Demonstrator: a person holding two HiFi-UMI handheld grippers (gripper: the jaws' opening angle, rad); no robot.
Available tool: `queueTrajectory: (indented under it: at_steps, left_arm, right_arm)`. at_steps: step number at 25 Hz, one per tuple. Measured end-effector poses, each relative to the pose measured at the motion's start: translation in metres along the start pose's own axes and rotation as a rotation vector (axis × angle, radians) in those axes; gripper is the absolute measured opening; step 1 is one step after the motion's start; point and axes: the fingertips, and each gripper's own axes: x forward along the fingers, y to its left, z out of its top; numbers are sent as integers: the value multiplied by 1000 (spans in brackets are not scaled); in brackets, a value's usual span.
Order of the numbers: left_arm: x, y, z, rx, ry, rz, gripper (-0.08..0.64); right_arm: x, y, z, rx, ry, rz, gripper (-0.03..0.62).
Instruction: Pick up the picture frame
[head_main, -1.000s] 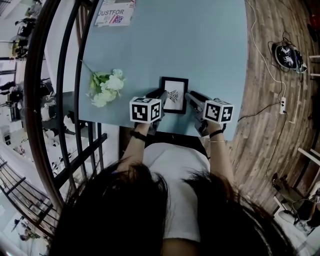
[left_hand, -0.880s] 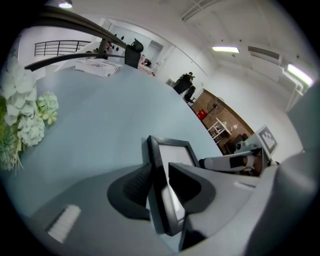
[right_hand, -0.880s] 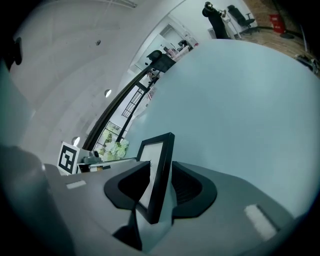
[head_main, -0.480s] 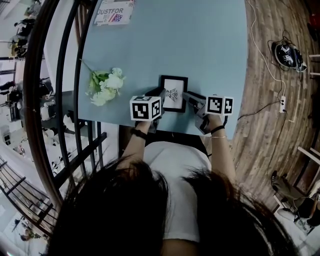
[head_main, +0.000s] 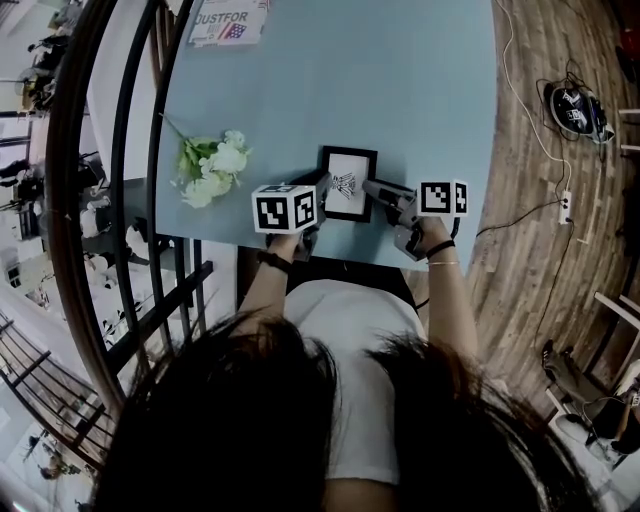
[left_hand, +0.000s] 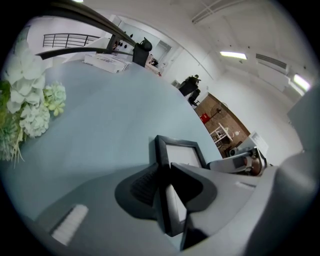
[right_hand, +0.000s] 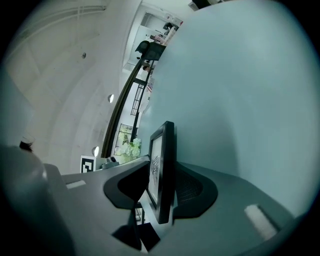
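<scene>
Picture frame (head_main: 349, 183), well apart from the paper (head_main: 228, 22) printed "DUSTFOR", black-edged with white mat and small dark drawing, near the blue surface's (head_main: 400, 90) front edge; left gripper (head_main: 322, 190) fingers clamp its left side, right gripper (head_main: 372, 190) fingers, just opening, stand slack around its right side.

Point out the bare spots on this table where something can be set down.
Widest free patch: the table top from the picture frame back to the far edge, right of the printed paper. A smaller gap lies between the flowers and the frame. The near edge around the frame is crowded.
</scene>
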Motion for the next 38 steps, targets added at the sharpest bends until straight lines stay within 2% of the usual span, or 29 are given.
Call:
queueTrajectory:
  at_steps: [4, 15, 19, 22, 27, 30, 32, 34, 38]
  left_arm:
    - [1, 1, -2, -24, 12, -14, 137]
    - [1, 1, -3, -45, 16, -23, 137]
    - [1, 1, -2, -63, 20, -36, 135]
    - [1, 0, -3, -72, 23, -42, 135]
    - [0, 1, -3, -69, 20, -38, 135]
    - [1, 0, -3, -71, 22, -42, 135]
    - [0, 1, -3, -71, 21, -42, 135]
    - [0, 1, -4, -71, 17, -38, 135]
    - [-1, -1, 0, -58, -3, -39, 137]
  right_arm:
    - [4, 6, 0, 20, 41, 40, 116]
    - [2, 8, 4, 64, 72, 145, 115]
    - [20, 17, 1, 77, 111, 182, 124]
    - [35, 30, 4, 75, 100, 213, 124]
    - [37, 25, 5, 64, 105, 173, 123]
    - [39, 28, 6, 66, 96, 198, 116]
    - [41, 25, 5, 68, 90, 176, 79]
    - [42, 21, 4, 53, 82, 140, 15]
    - [41, 21, 6, 45, 63, 139, 14]
